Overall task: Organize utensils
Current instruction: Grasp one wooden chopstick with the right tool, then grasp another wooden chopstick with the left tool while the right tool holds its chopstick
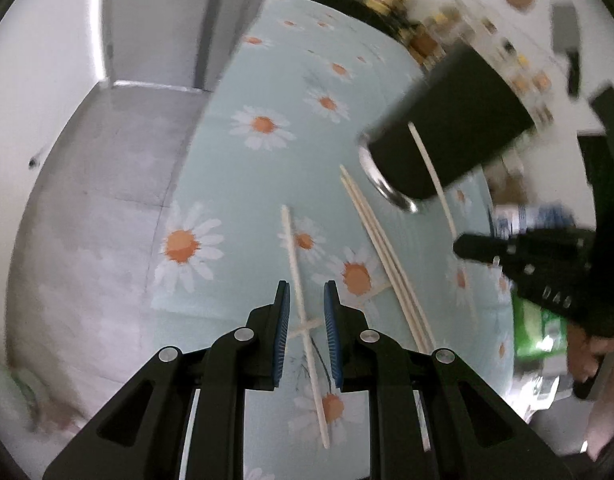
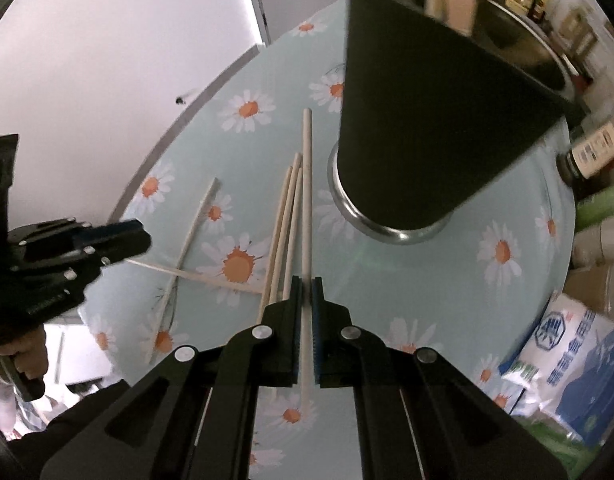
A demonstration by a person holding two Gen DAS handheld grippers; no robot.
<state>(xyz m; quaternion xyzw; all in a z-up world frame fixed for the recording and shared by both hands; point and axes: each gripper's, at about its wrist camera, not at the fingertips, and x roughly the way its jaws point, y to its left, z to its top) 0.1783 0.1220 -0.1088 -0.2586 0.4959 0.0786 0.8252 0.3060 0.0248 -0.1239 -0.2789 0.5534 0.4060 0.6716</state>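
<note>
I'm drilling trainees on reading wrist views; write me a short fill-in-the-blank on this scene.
1. The right gripper is shut on one ____.
2. The tablecloth is printed with ____.
3. The tall black holder stands ____ on the table.
4. The left gripper holds ____.

Missing words: chopstick; daisies; upright; nothing

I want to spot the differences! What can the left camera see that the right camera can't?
Only the left camera: grey floor beside the table. Only the right camera: the cup's shiny open top and a blue-and-white bag. Both: the black cup, the daisy tablecloth, loose chopsticks, and the right gripper shut on one chopstick.
</note>
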